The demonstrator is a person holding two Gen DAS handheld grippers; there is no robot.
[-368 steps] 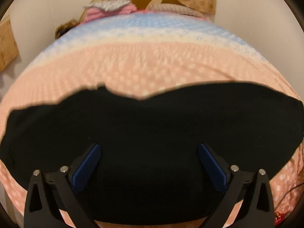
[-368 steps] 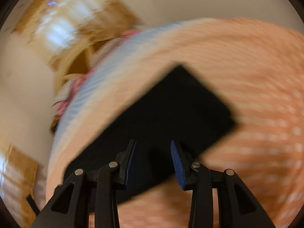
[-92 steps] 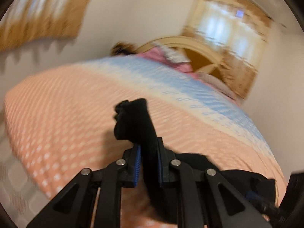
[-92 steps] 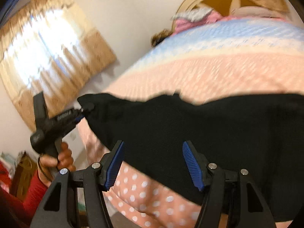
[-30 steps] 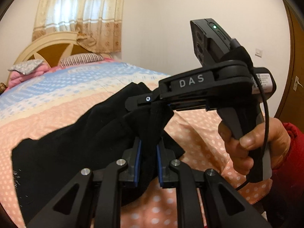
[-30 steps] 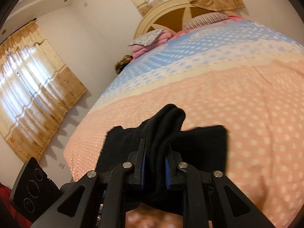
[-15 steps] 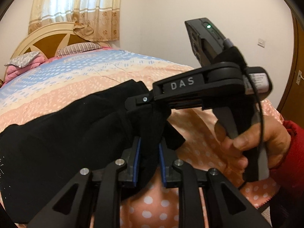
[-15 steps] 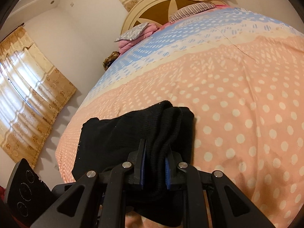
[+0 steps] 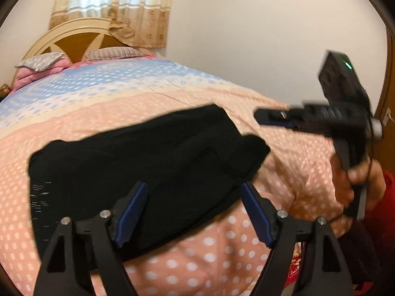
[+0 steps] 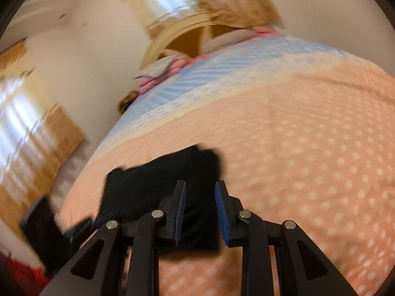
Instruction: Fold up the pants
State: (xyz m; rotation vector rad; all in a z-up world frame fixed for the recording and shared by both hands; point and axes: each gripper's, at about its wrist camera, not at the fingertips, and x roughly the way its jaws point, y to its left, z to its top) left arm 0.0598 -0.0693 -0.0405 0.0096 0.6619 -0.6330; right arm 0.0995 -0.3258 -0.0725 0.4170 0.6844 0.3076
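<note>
From my left wrist camera, my left gripper [image 9: 193, 213] has its jaws spreading wide, nothing pinched between them. The black pants [image 9: 138, 167] lie folded into a thick slab on the polka-dot bedspread [image 9: 284, 172], just ahead of and under my fingertips; the near edge of the cloth runs between the two blue pads [image 9: 132, 212] without either pressing on it. Off to the right and beyond the pants' corner, my right gripper [image 9: 267, 118] hangs blurred above the spread, clear of the cloth, with my hand [image 9: 355, 182] in a red sleeve [image 9: 382, 212] around its handle.

From my right wrist camera, the right gripper [image 10: 200, 209] shows jaws parting, a narrow gap between them. The pants [image 10: 158, 185] lie ahead and to the left; the folded end sits behind the gap, and neither pad grips it. The picture is smeared. At the far end stand the arched headboard [image 10: 187, 37] and pillows [image 10: 160, 70].
</note>
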